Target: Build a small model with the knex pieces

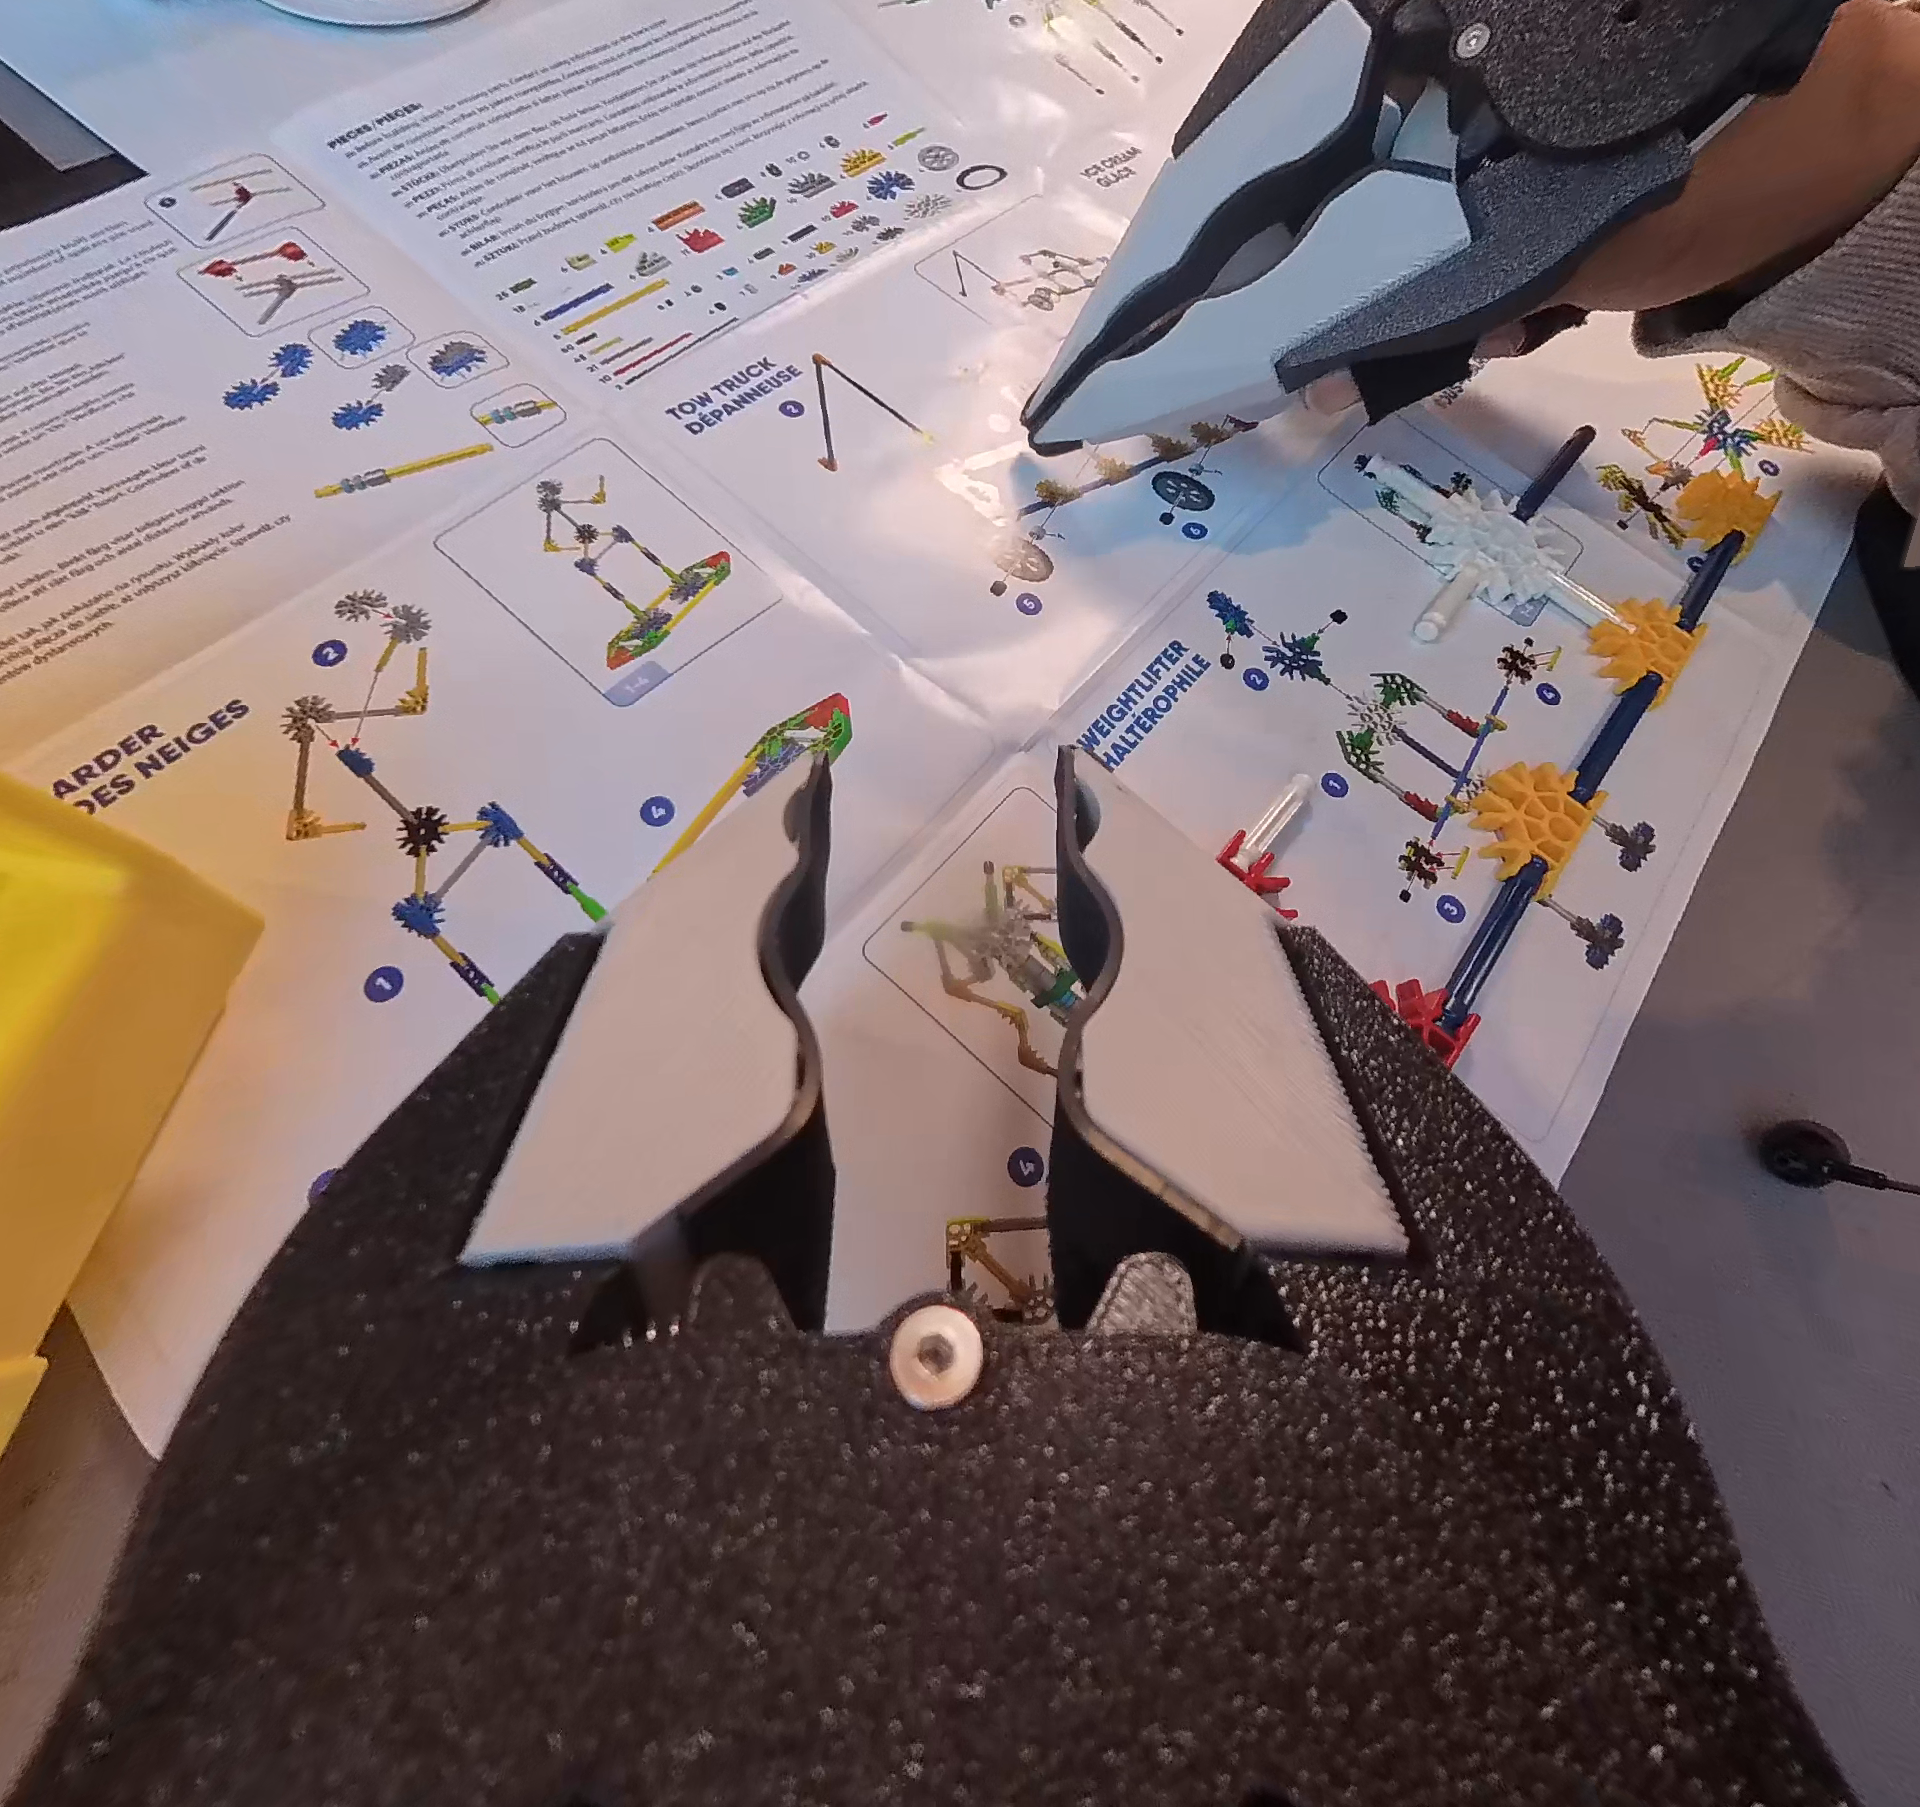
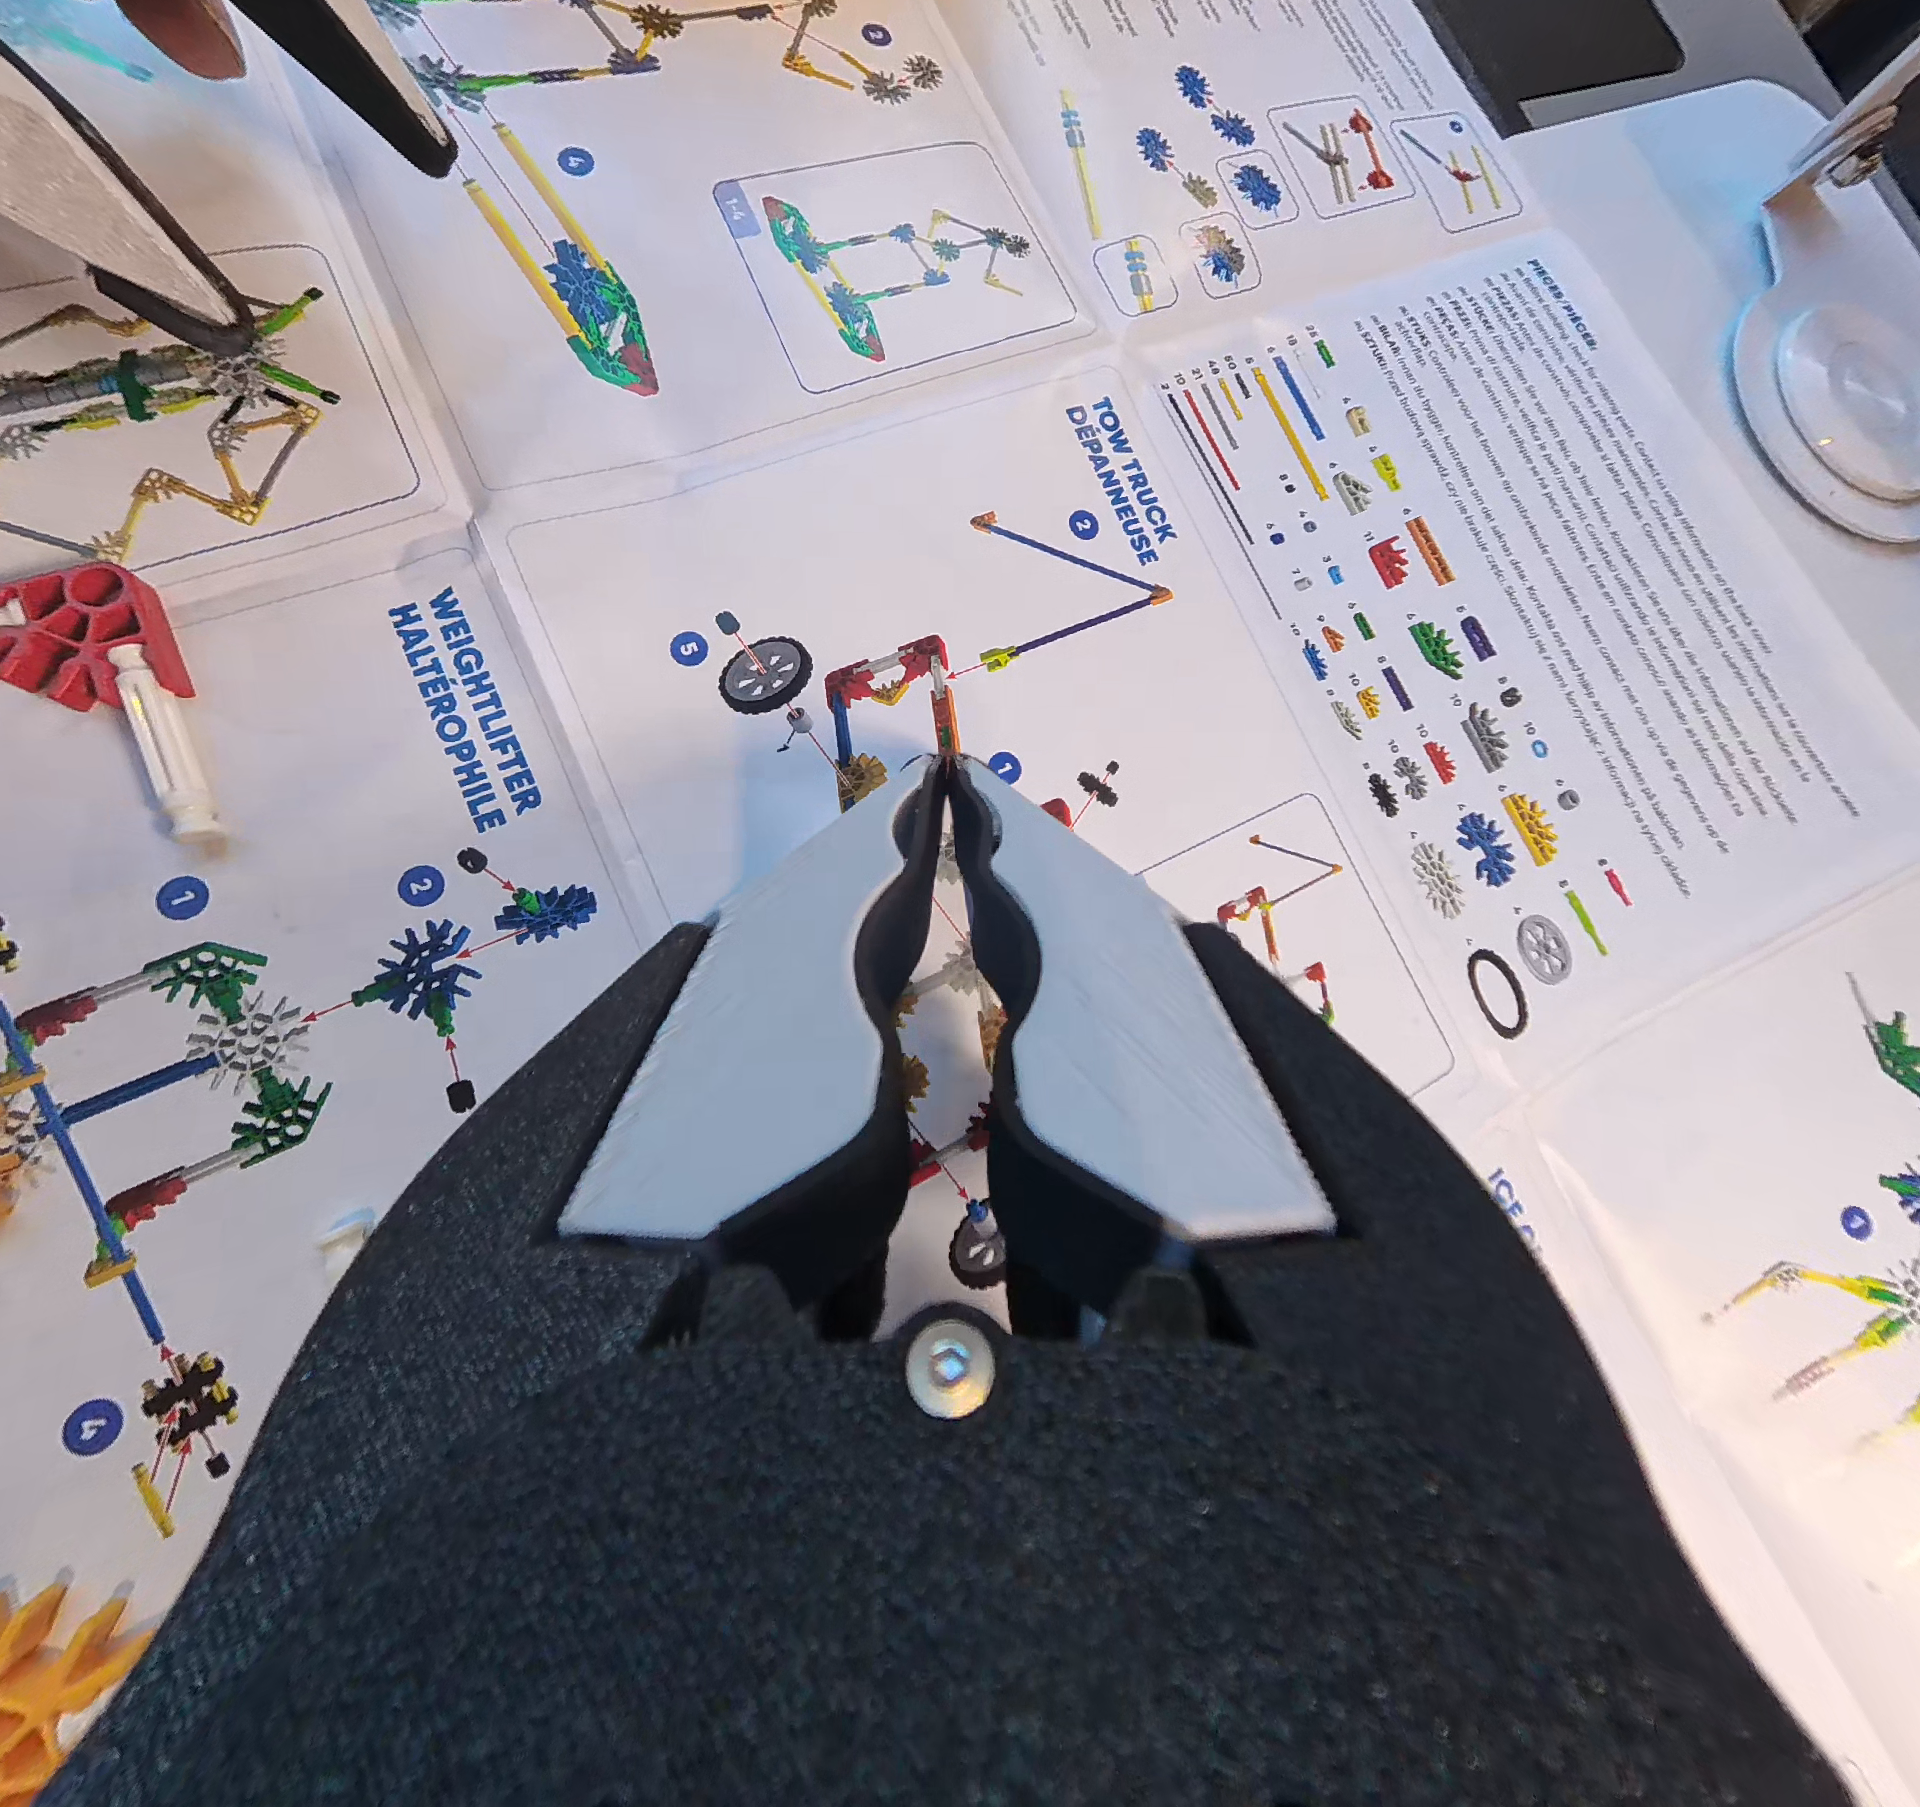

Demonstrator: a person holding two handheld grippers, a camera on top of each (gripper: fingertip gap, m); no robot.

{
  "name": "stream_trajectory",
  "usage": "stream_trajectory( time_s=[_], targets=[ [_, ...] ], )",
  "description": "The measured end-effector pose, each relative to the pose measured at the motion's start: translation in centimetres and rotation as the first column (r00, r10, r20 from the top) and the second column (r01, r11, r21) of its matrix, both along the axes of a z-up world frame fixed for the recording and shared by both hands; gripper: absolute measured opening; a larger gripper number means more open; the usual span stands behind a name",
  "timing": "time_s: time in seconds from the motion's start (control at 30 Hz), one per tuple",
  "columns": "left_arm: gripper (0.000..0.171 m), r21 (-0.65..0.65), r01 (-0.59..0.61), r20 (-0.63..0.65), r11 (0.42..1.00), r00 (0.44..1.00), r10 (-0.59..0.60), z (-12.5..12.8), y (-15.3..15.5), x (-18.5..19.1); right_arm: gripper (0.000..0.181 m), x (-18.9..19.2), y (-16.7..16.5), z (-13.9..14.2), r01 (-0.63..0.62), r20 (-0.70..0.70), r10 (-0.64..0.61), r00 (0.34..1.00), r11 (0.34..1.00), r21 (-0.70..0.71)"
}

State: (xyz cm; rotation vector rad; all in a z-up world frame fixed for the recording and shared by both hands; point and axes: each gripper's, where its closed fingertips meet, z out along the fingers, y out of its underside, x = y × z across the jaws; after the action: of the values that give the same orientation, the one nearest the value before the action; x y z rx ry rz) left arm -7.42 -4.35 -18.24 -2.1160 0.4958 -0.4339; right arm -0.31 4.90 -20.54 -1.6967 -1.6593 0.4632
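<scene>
instruction sheet (image 1: 727, 469) spread flat across table, so every diagram readable. left to right: yellow bin (image 1: 94, 1009) parked at sheet's left edge, left gripper (image 1: 940, 770) hovering over middle fold, fingers apart, nothing between. right gripper (image 2: 948, 768) pinched closed, empty, tip down on truck drawing like pointer. yellow-and-blue rod build (image 1: 1600, 718) lying on sheet's right side, beside matching drawing.

Each gripper has a black, coarse-grained body with a speckled surface and one silver screw on its centre line. The left gripper (image 1: 940, 770) and the right gripper (image 2: 948, 770) each carry two light grey, wedge-shaped fingers (image 1: 686, 1009) with ridged outer faces and black, wavy inner pads (image 2: 894, 926). The person's hand (image 1: 1766, 199) wears a grey knitted sleeve (image 1: 1860, 323) and a black strap.
</scene>
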Motion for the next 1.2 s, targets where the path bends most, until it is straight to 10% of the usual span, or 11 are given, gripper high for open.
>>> stream_trajectory(
  time_s=[1.2],
  targets=[
    [0.037,0.143,-0.016,-0.156,0.990,0.987,0.039,1.1,0.3,-0.2,0.012,1.9,0.4,2.9,0.114,-0.139,-0.117,0.983,0.993,-0.028]
  ],
)
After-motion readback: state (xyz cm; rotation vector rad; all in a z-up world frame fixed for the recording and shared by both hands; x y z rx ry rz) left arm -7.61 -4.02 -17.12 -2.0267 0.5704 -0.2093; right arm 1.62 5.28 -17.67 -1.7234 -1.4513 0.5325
